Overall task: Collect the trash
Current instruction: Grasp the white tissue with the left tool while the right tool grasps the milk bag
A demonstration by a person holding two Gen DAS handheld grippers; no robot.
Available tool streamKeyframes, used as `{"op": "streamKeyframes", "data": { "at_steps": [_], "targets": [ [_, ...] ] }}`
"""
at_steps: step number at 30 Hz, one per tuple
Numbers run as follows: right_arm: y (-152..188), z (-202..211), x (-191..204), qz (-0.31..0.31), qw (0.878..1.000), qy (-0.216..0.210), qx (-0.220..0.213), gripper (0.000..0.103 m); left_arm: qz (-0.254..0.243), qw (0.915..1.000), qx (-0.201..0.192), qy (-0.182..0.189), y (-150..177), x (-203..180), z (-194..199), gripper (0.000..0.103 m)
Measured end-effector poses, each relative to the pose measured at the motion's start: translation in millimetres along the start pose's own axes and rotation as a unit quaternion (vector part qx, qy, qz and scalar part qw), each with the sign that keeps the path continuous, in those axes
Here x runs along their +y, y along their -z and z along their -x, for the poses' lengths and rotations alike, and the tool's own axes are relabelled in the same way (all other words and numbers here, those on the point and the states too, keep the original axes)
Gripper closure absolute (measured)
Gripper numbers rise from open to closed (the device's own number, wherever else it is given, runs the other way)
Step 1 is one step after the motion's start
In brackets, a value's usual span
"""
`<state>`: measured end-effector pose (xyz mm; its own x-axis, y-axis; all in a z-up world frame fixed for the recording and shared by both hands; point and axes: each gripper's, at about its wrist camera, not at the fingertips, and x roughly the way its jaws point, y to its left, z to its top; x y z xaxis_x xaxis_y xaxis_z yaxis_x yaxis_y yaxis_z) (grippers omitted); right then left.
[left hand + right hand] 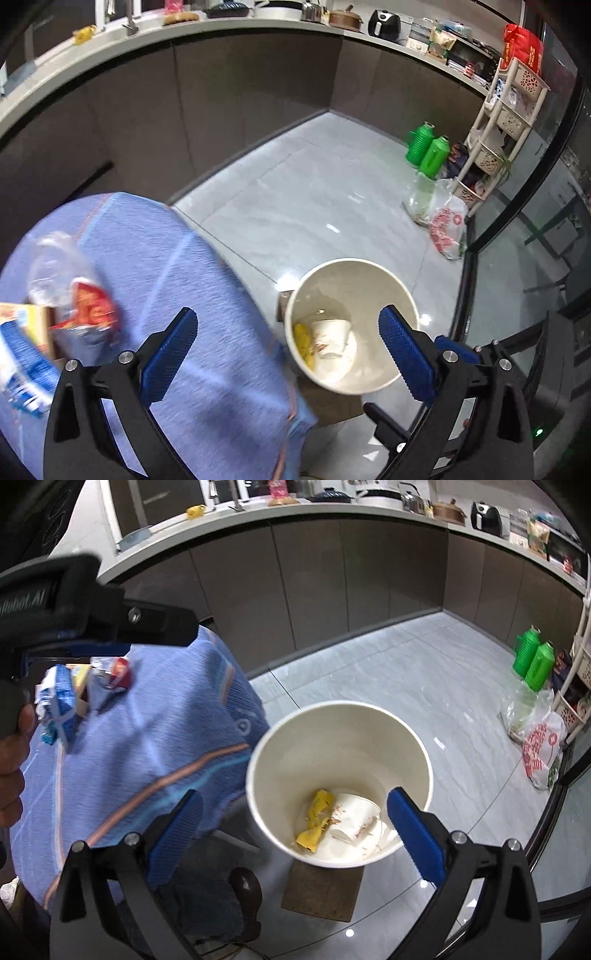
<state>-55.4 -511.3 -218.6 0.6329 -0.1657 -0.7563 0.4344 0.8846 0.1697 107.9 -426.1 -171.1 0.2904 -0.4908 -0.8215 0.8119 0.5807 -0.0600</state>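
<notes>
Left gripper (288, 354) and right gripper (295, 834) both gape wide, nothing between the pads. Just beyond them a white bin (340, 738) stands on the floor beside the blue-clothed desk (147, 738), holding a yellow wrapper (314, 823) and paper cup (354, 819). More litter (88, 306) remains on the cloth; green flasks (428, 147) stand far off.

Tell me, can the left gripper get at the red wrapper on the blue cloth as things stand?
Probably yes. The left gripper is open and empty, and the red wrapper lies exposed on the blue cloth, with clear plastic and a blue-and-white carton crowding it but nothing covering it.
</notes>
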Motion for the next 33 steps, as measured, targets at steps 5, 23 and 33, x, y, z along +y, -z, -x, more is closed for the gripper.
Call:
{"op": "streamKeyframes", "data": {
  "at_steps": [5,23,33],
  "targets": [
    [-8,23,44,0.023,0.999,-0.031,-0.009,0.003,0.036,0.9989,-0.021,-0.023,27,35,51,0.008],
    [-32,27,237,0.176,0.972,-0.154,-0.009,0.003,0.266,0.9507,-0.034,-0.156,190,249,176,0.008],
    [-75,-18,292,0.227,0.965,-0.132,-0.013,0.004,0.259,0.9550,-0.031,-0.140,203,263,180,0.009]
  ]
}}
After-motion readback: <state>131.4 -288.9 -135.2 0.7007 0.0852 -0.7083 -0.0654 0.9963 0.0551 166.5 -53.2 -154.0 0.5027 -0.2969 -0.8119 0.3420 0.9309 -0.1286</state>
